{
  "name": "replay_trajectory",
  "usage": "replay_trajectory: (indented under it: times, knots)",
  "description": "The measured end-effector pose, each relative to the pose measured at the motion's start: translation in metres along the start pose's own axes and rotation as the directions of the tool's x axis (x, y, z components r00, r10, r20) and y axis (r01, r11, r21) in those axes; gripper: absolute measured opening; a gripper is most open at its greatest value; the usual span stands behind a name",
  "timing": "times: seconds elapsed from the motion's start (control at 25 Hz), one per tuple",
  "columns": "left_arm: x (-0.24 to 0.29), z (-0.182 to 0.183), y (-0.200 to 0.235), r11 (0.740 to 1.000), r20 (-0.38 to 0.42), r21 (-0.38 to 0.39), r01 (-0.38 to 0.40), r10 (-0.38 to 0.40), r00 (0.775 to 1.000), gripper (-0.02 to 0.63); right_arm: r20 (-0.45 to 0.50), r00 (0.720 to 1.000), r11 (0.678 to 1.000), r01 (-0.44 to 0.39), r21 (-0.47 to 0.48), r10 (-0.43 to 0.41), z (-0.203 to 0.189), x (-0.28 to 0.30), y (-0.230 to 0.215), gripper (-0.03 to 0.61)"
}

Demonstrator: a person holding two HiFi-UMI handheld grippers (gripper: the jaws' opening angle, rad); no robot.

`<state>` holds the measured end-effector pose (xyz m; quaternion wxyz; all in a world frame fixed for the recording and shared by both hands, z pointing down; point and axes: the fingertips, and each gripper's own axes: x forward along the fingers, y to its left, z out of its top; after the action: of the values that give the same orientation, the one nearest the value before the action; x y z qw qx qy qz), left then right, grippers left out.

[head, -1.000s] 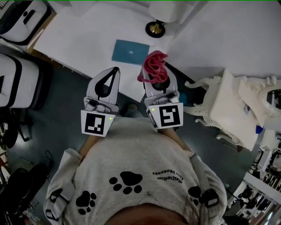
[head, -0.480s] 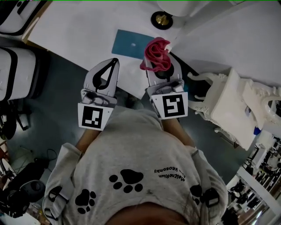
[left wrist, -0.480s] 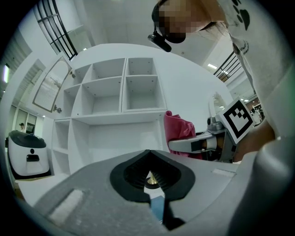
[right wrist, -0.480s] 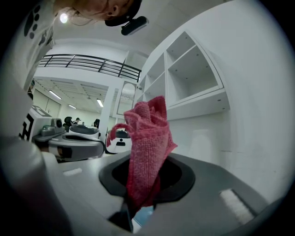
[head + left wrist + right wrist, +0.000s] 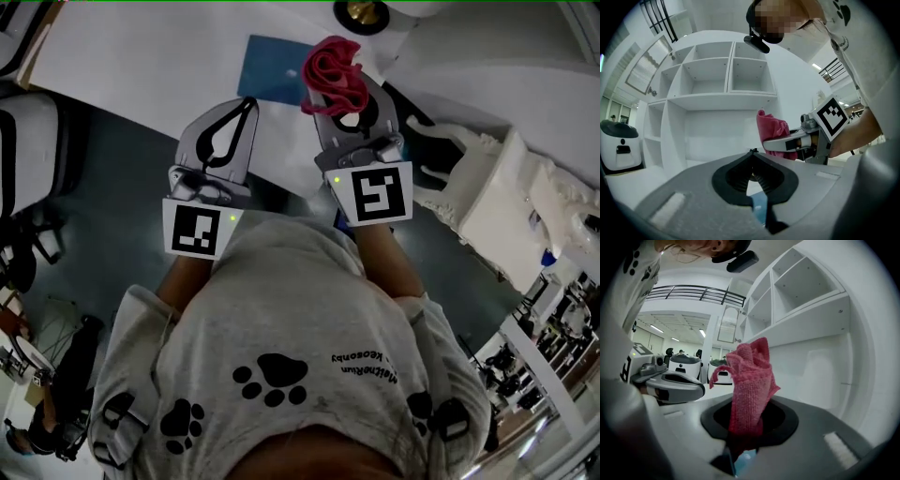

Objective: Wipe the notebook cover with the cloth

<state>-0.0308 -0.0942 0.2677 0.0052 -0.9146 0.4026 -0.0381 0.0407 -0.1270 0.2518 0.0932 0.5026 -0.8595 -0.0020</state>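
1. The right gripper (image 5: 746, 427) is clenched on the pink cloth (image 5: 330, 73). Its jaws pinch the lower folds, and the rest stands up past the tips in a loose bunch.
2. The left gripper (image 5: 752, 152) has its jaws pressed together with nothing between them. It hovers just beside the right one, over the near edge of the white table (image 5: 141, 66).
3. The blue notebook (image 5: 270, 67) lies flat on that table, ahead of both tools. From the head view the cloth overlaps its right edge, but I cannot tell whether it is touching the cover yet.
4. Wiping looks not yet begun, so this is the approach.
5. Risk one: nothing pins the notebook. A sideways stroke on that smooth top could simply push it along unless the left tool holds it down.
6. Risk two: the cloth is bunched and floppy. Press too low and the hard jaw tips, not the fabric, could scrape the cover.
7. Risk three: the grip is only on the bottom folds, so drag could tug the cloth free mid-stroke.
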Motion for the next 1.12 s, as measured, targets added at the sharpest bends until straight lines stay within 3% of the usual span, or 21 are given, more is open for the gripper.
replay_trajectory:
  times: [0.24, 0.52, 0.84, 1.12]
  knots:
    - [0.011, -0.034, 0.014, 0.999, -0.062, -0.043, 0.017, -0.019, 0.998, 0.000, -0.087, 0.995, 0.999, -0.051, 0.010, 0.052, -0.028, 0.028, 0.004, 0.086]
    - [0.034, -0.070, 0.024, 0.998, -0.119, -0.056, 0.037, -0.043, 0.992, 0.000, -0.199, 0.975, 0.993, -0.112, -0.046, 0.101, -0.065, 0.062, -0.005, 0.086]
    - [0.043, -0.112, 0.039, 0.995, -0.192, -0.097, 0.038, -0.056, 0.980, 0.000, -0.333, 0.924, 0.964, -0.237, -0.119, 0.186, -0.107, 0.098, 0.005, 0.086]
    - [0.054, -0.141, 0.043, 0.992, -0.250, -0.111, 0.059, -0.086, 0.964, 0.000, -0.458, 0.850, 0.937, -0.337, -0.095, 0.260, -0.148, 0.120, 0.010, 0.086]
